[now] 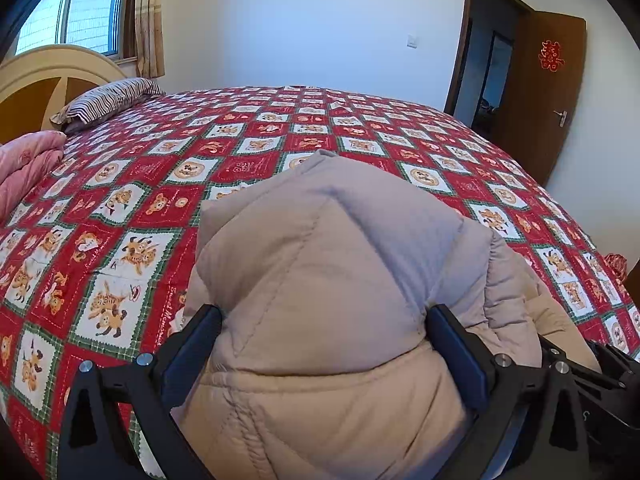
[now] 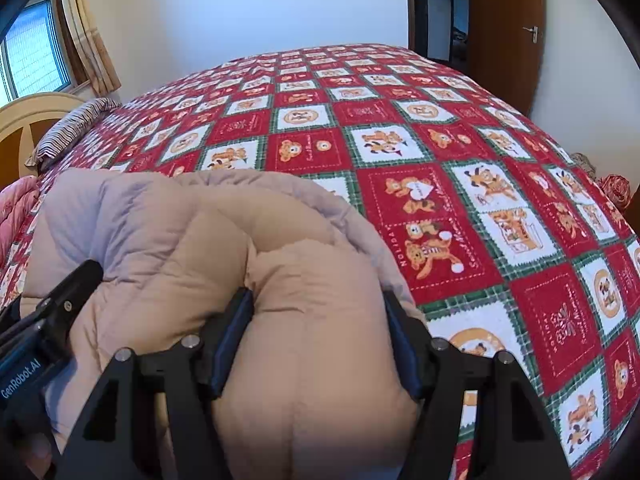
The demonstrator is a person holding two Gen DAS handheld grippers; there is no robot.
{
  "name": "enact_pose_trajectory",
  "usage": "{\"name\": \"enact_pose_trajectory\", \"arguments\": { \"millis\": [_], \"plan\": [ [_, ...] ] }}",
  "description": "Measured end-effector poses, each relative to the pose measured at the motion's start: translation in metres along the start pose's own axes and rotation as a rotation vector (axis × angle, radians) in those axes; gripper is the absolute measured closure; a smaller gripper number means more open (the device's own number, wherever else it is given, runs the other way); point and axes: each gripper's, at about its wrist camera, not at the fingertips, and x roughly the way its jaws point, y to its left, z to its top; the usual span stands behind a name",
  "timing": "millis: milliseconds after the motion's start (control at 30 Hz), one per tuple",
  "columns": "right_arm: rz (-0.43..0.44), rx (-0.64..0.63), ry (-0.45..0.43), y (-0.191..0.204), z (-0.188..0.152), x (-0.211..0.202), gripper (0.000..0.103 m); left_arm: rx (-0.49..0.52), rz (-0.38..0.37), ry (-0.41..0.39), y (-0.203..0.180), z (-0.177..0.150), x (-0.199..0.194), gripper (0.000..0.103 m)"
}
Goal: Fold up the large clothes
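Observation:
A beige padded jacket point(image 1: 320, 272) lies bunched on the near part of the bed. My left gripper point(image 1: 322, 316) is shut on a thick fold of it, which bulges between the two fingers. The jacket also fills the near left of the right wrist view point(image 2: 168, 232). My right gripper point(image 2: 318, 308) is shut on another puffy fold. The left gripper's finger shows at the left of the right wrist view point(image 2: 76, 280), close beside the right one. The right gripper's body shows at the right edge of the left wrist view point(image 1: 612, 368).
The bed has a red, white and green bear-print quilt point(image 2: 440, 140). A striped pillow point(image 1: 108, 100) and headboard point(image 1: 44, 76) are at the far left, with a pink blanket point(image 1: 24, 168) beside them. A window point(image 1: 76, 4), a white wall and an open brown door point(image 1: 548, 92) lie beyond.

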Motion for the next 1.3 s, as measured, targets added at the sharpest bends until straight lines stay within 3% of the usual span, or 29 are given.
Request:
{"name": "enact_pose_trajectory", "arguments": {
  "millis": [700, 1300],
  "plan": [
    [-0.061, -0.023, 0.043, 0.006, 0.000, 0.022, 0.032, -0.010, 0.001, 0.100, 0.000, 0.000, 0.030, 0.001],
    [-0.067, -0.025, 0.040, 0.006, -0.001, 0.025, 0.031, 0.001, 0.011, 0.092, 0.001, -0.002, 0.031, 0.001]
  ]
}}
